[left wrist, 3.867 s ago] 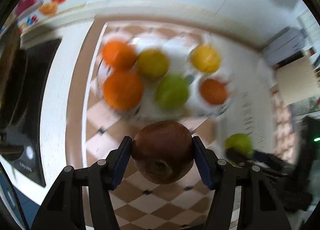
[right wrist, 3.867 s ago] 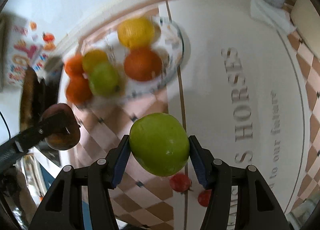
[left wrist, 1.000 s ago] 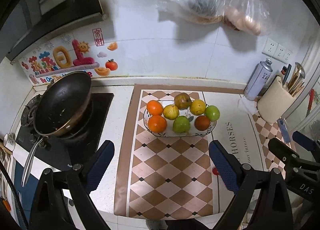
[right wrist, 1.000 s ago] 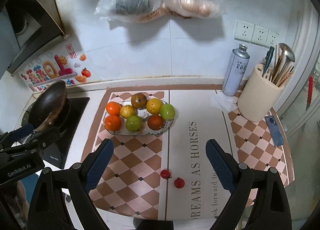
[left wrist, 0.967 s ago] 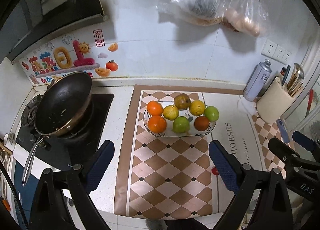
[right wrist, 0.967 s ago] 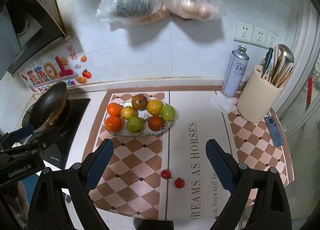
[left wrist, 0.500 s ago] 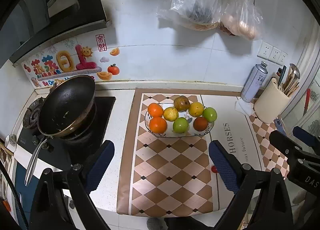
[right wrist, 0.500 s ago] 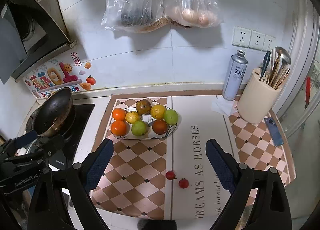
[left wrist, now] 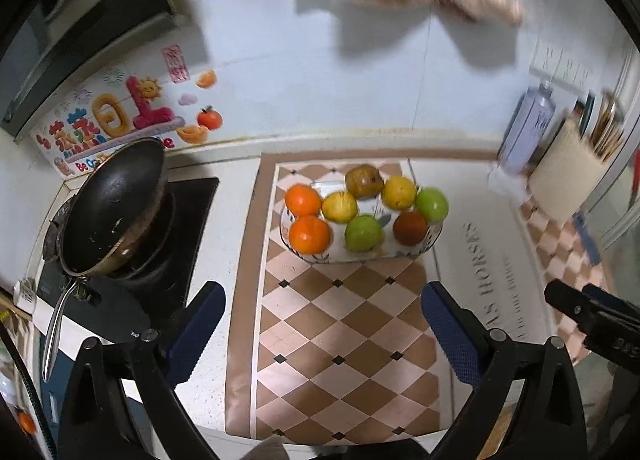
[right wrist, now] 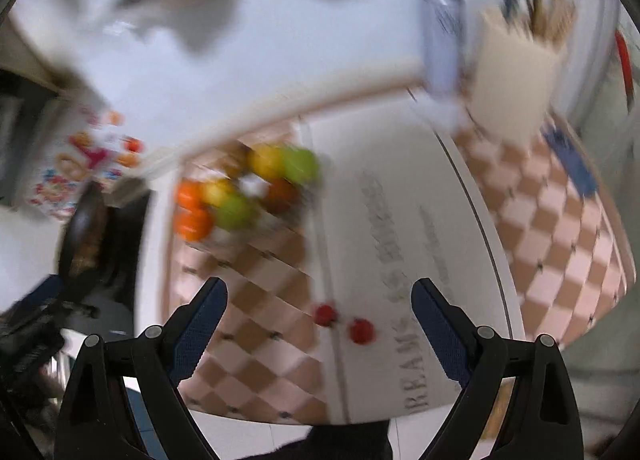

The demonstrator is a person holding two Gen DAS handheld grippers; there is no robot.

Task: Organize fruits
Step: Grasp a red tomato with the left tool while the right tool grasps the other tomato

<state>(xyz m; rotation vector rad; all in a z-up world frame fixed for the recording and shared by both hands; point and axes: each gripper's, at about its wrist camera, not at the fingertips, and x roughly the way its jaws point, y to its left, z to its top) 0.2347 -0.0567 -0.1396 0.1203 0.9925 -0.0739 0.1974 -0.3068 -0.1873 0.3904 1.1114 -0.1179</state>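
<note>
the left gripper [left wrist: 322,324] points steeply down at the tabletop [left wrist: 236,188], over the brown and cream checkered mat [left wrist: 340,340]. its jaws stand wide apart and hold nothing. further ahead on the mat sits the clear oval glass fruit dish [left wrist: 320,256]. in the dish lie two oranges [left wrist: 306,220], a yellow fruit [left wrist: 340,206], a second yellow fruit [left wrist: 399,192], two green apples [left wrist: 364,233], a dark red fruit [left wrist: 410,227] and a brown pear-like fruit [left wrist: 364,181]. on the left of the mat a black frying pan [left wrist: 116,204] rests tilted on the stove.

the right gripper [right wrist: 320,324] also points steeply down, and its view is rolled to one side and blurred. its jaws are wide open and empty. between them, lower on the tabletop, lie two small red tomatoes [right wrist: 344,322] at the edge of the white mat with grey letters [right wrist: 400,244]. they are well apart from the fruit dish.
</note>
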